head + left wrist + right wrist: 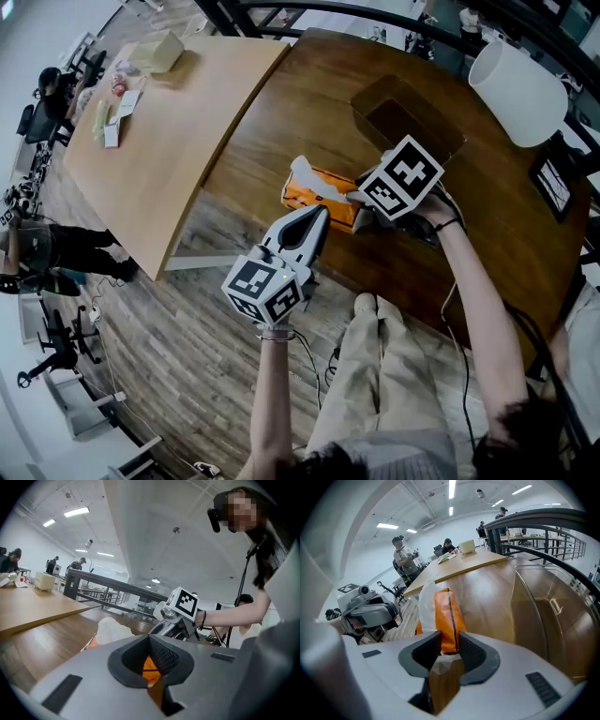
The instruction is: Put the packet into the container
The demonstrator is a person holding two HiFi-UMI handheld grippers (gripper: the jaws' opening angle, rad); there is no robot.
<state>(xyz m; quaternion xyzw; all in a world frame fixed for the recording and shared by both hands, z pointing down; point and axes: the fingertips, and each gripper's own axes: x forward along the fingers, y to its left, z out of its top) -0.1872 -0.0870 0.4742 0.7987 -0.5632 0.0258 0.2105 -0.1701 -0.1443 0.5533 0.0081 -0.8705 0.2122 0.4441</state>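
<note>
An orange packet [317,190] with a white plastic end lies near the front edge of the dark wooden table [309,103]. My right gripper [359,202] is at its right end, pointing steeply down. In the right gripper view the packet [448,613] reaches in between the open jaws of that gripper [450,648]. My left gripper [322,216] meets the packet's near edge from the front; orange shows in the narrow gap between its jaws [151,667]. The clear container [410,114] stands behind the packet, and to the right in the right gripper view [548,606].
A white lamp shade [517,90] stands at the table's far right. A lighter wooden table [159,141] with boxes and papers adjoins on the left. The dark table's edge runs just below the packet, with floor and my legs [375,366] beyond. People sit in the background.
</note>
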